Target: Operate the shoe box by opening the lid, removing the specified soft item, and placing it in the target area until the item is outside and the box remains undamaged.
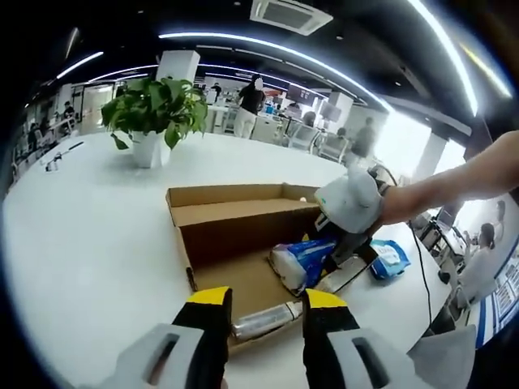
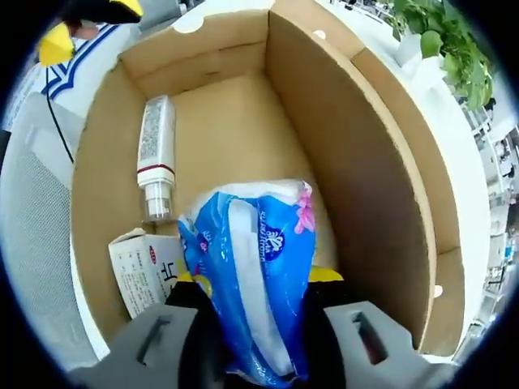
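Right gripper [image 2: 258,284] clamped on soft blue-and-white plastic tissue pack [image 2: 255,267] inside open brown cardboard shoe box [image 2: 357,154]; left gripper [image 1: 266,306] wide, empty; risk: slippery wrapper slips during lift.

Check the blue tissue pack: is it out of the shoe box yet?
Not yet. The blue tissue pack sits between the right gripper jaws, inside the shoe box walls.

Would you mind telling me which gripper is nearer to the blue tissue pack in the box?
Right. The right gripper is clamped on the blue tissue pack inside the shoe box. The left gripper is open at the box's near edge, over the tube.
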Demonstrator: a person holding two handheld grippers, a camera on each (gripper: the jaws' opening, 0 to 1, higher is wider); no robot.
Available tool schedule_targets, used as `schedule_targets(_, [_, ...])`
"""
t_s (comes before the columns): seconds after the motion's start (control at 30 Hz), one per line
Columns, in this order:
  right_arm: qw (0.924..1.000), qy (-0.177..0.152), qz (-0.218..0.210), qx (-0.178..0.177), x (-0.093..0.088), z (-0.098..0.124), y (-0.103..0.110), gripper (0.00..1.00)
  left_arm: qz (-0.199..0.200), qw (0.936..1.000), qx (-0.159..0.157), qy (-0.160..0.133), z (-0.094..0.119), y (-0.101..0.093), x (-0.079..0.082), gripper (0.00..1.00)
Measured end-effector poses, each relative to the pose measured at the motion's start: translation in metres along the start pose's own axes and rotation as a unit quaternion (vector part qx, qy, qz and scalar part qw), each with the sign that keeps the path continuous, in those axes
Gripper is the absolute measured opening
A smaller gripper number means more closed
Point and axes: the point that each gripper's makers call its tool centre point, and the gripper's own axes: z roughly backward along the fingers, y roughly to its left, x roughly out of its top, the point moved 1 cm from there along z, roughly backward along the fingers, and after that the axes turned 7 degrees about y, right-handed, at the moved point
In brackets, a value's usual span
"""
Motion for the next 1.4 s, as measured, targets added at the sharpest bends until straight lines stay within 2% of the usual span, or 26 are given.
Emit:
schedule_targets(0.23, [0.9995, -0.019, -0.014, -0.019, 0.004, 0.007, -0.003, 0.27, 0.005, 1.0000, 0.008, -0.001, 0.005, 0.005, 0.001, 0.35])
schedule_targets(0.53, [0.9984, -0.042, -0.019, -0.031, 0.019, 0.022, -0.001, 0.26, 0.021, 0.9997, 0.008, -0.005, 0.011, 0.004, -0.001, 0.35])
schedule_targets(1.0, [0.9962, -0.063, -0.008, -0.060, 0.027, 0.058, -0.003, 0.26, -0.025, 0.9997, -0.006, 0.006, 0.015, -0.009, -0.003, 0.42])
schedule_targets(1.4, [0.9938, -0.073, 0.005, -0.084, 0.030, 0.083, 0.006, 0.26, -0.028, 0.9993, -0.020, 0.014, 0.018, -0.015, -0.007, 0.43])
